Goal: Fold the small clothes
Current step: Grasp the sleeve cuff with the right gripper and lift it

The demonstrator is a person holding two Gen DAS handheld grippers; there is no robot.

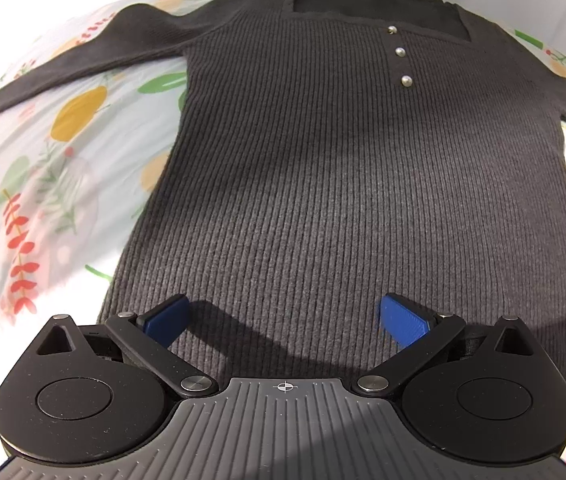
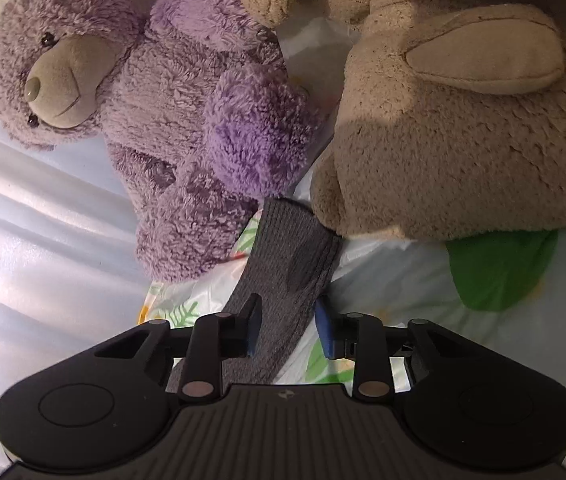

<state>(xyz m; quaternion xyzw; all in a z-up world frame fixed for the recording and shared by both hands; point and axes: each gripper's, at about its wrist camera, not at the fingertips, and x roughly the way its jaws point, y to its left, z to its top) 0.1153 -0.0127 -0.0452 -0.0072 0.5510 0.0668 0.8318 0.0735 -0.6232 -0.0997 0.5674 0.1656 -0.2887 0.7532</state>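
A dark grey ribbed long-sleeved top (image 1: 323,160) with three metal buttons (image 1: 400,52) lies flat, front up, on a floral sheet (image 1: 43,184); its left sleeve (image 1: 83,60) stretches out to the left. My left gripper (image 1: 283,320) is wide open, hovering above the hem, holding nothing. In the right wrist view the other sleeve (image 2: 283,280) runs between the blue fingers (image 2: 253,328) of my right gripper (image 2: 288,330). The jaws stand partly open around the sleeve and do not pinch it.
A purple teddy bear (image 2: 163,100) and a large beige plush toy (image 2: 463,120) sit just beyond the sleeve's cuff, the beige one touching it. A pale curtain-like surface (image 2: 23,240) is at the left. A green leaf print (image 2: 499,268) shows on the sheet.
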